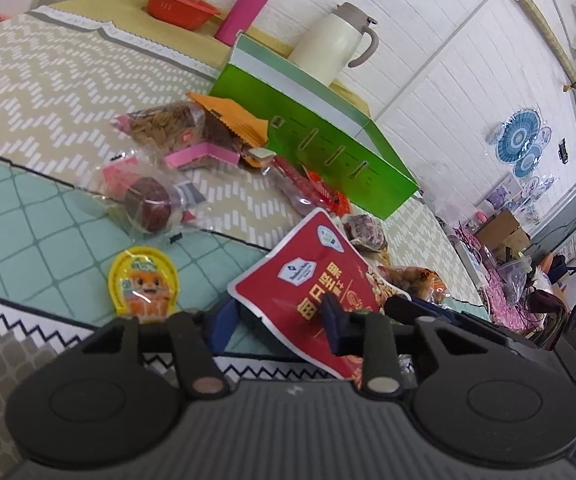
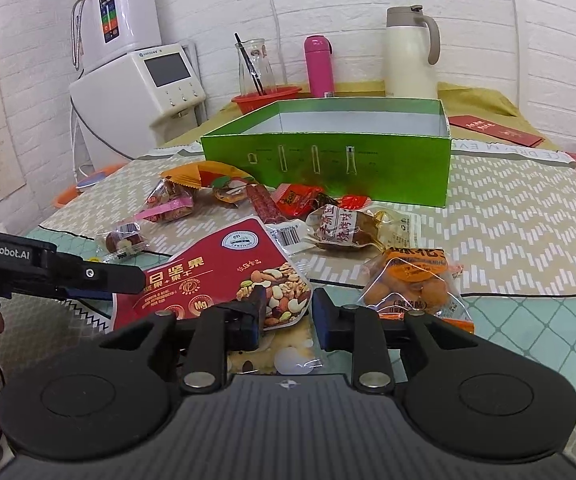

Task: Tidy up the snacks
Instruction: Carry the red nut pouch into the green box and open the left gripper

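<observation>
My left gripper [image 1: 276, 320] has its two blue fingers around the near edge of the red nut pouch [image 1: 308, 276], and the pouch stands up tilted from the table, though I cannot tell how tightly it is pressed. My right gripper [image 2: 288, 316] is partly open with a gap between the fingers, holding nothing, and it is low over the corner of the same red nut pouch [image 2: 216, 276]. The other snacks lie scattered on the patterned cloth [image 2: 508, 216] before the green box [image 2: 328, 164], which stands open behind them.
</observation>
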`<action>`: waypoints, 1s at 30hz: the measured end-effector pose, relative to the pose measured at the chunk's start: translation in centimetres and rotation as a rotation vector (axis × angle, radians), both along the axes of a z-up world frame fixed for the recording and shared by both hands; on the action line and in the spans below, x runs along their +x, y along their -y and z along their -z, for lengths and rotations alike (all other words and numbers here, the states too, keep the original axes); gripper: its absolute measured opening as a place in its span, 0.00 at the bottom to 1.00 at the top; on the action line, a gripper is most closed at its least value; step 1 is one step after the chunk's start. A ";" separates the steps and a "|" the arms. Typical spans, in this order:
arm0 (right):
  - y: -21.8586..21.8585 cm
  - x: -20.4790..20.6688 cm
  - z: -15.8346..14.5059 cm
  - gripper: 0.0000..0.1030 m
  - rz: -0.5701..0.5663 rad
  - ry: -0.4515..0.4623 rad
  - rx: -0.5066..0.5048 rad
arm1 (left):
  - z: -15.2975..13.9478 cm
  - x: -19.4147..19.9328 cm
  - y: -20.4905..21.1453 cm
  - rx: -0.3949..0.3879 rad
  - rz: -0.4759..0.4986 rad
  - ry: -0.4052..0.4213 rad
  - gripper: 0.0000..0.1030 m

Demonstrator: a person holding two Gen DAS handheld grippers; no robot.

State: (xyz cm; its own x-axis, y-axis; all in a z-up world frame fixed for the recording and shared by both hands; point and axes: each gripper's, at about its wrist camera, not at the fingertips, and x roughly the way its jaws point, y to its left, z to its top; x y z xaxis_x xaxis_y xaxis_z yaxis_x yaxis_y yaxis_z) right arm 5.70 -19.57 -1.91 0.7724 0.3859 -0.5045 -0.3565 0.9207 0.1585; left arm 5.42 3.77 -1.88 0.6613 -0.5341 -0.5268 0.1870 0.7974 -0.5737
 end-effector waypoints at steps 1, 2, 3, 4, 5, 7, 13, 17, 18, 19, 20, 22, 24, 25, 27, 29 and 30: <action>0.0 0.1 0.0 0.35 0.001 -0.002 0.009 | 0.0 0.1 0.2 0.000 0.000 0.001 0.25; 0.0 0.2 0.0 0.27 0.007 0.000 0.008 | -0.1 0.2 0.3 -0.001 -0.001 0.004 0.22; -0.1 0.1 -0.1 0.19 0.016 0.009 -0.002 | -0.3 0.3 0.3 -0.012 -0.001 0.011 0.19; -0.1 0.0 -0.3 0.16 0.018 0.016 -0.006 | -0.7 0.4 0.4 -0.026 0.004 0.022 0.12; -0.1 0.0 -0.5 0.14 0.012 0.023 -0.002 | -1.1 0.5 0.4 -0.029 0.008 0.038 0.12; 0.0 -0.3 -1.4 0.12 0.014 0.058 -0.006 | -2.5 0.8 0.6 -0.023 0.019 0.081 0.12; 0.5 0.6 -5.1 0.12 0.043 0.190 -0.012 | -6.5 3.5 1.2 -0.021 0.050 0.182 0.12; 1.0 2.2 -7.0 0.12 0.070 0.254 -0.027 | -8.7 6.4 2.1 -0.024 0.070 0.232 0.12; 1.1 2.8 -7.3 0.12 0.083 0.269 -0.038 | -9.1 7.3 2.3 -0.028 0.081 0.235 0.12; 1.2 3.4 -7.6 0.12 0.096 0.280 -0.050 | -9.5 8.4 2.6 -0.031 0.091 0.233 0.12; 1.4 4.0 -7.8 0.12 0.106 0.287 -0.057 | -9.7 9.2 2.9 -0.031 0.099 0.233 0.12; 1.9 5.3 -8.1 0.12 0.129 0.292 -0.062 | -9.9 11.2 3.6 -0.031 0.116 0.225 0.12; 2.5 6.6 -8.3 0.12 0.150 0.289 -0.060 | -10.0 13.2 4.2 -0.044 0.124 0.207 0.12; 2.8 7.3 -8.4 0.12 0.158 0.286 -0.058 | -10.0 14.1 4.5 -0.046 0.127 0.201 0.12; 3.4 8.8 -8.3 0.12 0.174 0.272 -0.052 | -10.0 15.8 5.2 -0.037 0.134 0.191 0.12; 3.8 10.2 -8.0 0.12 0.191 0.258 -0.050 | -9.8 17.4 6.0 -0.025 0.143 0.182 0.12; 4.0 10.9 -7.8 0.12 0.201 0.250 -0.050 | -9.7 18.3 6.4 -0.017 0.147 0.176 0.12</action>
